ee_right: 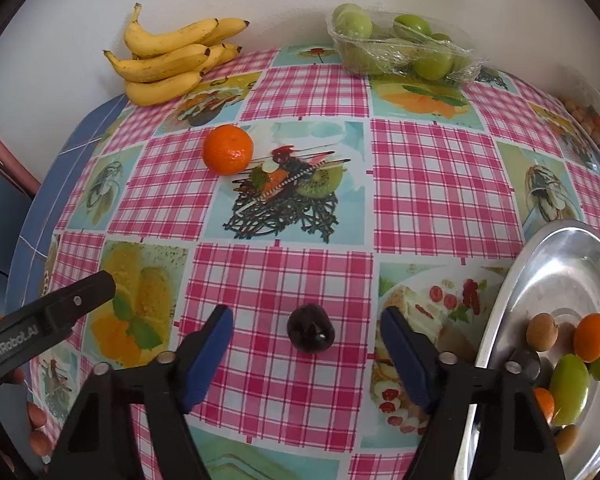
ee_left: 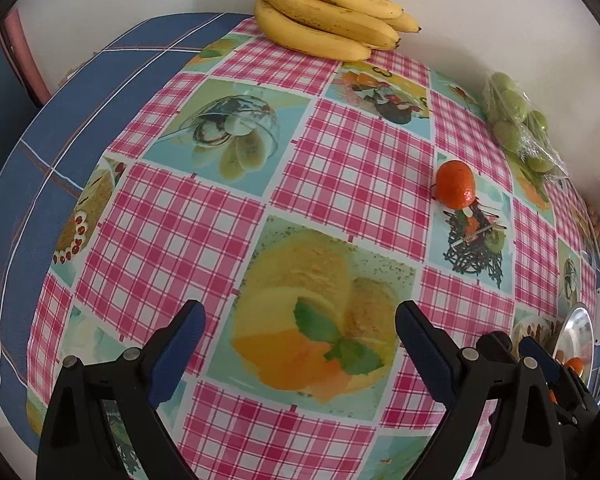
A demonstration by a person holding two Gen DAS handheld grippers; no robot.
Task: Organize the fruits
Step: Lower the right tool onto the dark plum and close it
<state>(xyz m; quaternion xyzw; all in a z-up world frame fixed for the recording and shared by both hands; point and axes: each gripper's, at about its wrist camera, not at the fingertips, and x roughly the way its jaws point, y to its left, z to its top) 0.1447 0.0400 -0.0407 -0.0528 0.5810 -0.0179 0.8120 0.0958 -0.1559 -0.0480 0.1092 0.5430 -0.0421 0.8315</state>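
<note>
Between right gripper (ee_right: 306,354) blue ribbed pads, parted, untouched: glossy round dark plum (ee_right: 310,328); left gripper (ee_left: 300,340) apart.

Checked tablecloth (ee_right: 432,168) bears bananas (ee_right: 168,60), mandarin (ee_right: 228,154), plum (ee_right: 311,328), tray (ee_right: 540,264).

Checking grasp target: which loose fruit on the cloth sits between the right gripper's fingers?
The dark plum, lying between the open right gripper pads. The loose mandarin sits far back, near the bananas.

Pink-checked tablecloth (ee_right: 284,280) with dessert prints; blue checked cloth (ee_left: 60,128) beside; white wall (ee_right: 284,4).
</note>
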